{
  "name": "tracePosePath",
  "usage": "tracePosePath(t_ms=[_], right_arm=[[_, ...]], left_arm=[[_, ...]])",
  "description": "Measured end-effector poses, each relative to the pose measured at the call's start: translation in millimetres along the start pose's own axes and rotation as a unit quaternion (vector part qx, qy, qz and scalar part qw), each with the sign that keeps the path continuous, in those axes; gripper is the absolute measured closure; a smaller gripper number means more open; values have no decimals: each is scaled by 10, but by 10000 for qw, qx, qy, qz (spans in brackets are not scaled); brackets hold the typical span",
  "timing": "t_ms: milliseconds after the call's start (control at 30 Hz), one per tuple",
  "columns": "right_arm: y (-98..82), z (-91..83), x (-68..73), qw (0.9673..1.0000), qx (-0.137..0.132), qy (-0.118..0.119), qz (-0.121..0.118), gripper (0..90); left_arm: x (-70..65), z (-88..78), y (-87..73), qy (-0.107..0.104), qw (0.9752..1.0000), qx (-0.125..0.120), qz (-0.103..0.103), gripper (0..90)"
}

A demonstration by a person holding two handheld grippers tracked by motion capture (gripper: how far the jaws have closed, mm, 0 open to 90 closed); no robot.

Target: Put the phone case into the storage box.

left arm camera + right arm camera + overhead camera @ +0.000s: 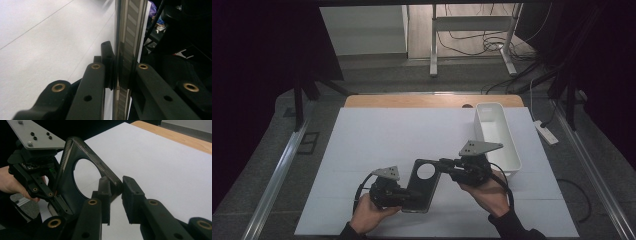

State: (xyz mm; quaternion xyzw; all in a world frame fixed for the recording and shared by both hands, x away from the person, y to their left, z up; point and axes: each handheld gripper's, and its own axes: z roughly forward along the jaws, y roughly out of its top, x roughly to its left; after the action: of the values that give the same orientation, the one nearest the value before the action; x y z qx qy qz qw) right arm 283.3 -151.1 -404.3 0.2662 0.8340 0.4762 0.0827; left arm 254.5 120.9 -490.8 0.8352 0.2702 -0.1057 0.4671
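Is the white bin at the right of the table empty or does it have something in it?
Empty, as far as the high view shows: the white bin has only bare white walls and floor inside, and its near end is hidden behind the right tool.

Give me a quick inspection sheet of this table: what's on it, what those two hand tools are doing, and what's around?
Surface: white sheet over a wooden tabletop.
Job's things: dark phone case with a round camera hole, held off the sheet between both tools.
Clutter: empty white tray at the right side.
Grippers: left gripper shut on the case's lower edge; right gripper straddling its top corner, contact unclear.
Cables: black cable looping from the left gripper; cords on the floor beyond.
Surroundings: dark curtains, metal desk legs, power strip.
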Motion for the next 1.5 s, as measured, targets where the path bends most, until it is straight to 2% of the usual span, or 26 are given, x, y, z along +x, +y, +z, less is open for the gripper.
tracePosePath(t_ms=[367,533,667,767,933,967,1167,1200,1300,1400,1500], right_arm=[[2,1,22,10000,30,-19,-2,789],[7,-3,43,10000,10,-51,-63,793],[15,-16,52,9999,-3,-63,-113,796],[18,-21,53,9999,-6,-69,-117,796],[28,-43,59,9997,-48,-153,-168,797],[34,-52,63,9996,-49,-199,-192,797],[52,-101,49,9990,-86,-346,-274,796],[56,-112,42,9989,-88,-374,-286,796],[67,-166,9,9982,-110,-499,-325,796],[74,-226,-35,9973,-149,-636,-348,797],[82,-273,-65,9964,-206,-725,-379,797]], left_arm=[[32,24,-19,-69,10000,29,-15,845],[32,55,-24,-59,9999,76,48,839],[38,50,-24,-14,10000,57,34,767],[42,53,-24,-2,10000,51,20,746],[43,50,-18,75,9999,77,49,576],[41,48,-16,98,9999,70,48,576],[22,31,-10,300,9995,72,88,343],[12,28,-7,365,9993,73,92,343],[-7,7,-4,529,9985,54,115,232],[-15,-29,-8,622,9980,28,112,162],[-28,-63,-21,616,9980,-2,153,102]])
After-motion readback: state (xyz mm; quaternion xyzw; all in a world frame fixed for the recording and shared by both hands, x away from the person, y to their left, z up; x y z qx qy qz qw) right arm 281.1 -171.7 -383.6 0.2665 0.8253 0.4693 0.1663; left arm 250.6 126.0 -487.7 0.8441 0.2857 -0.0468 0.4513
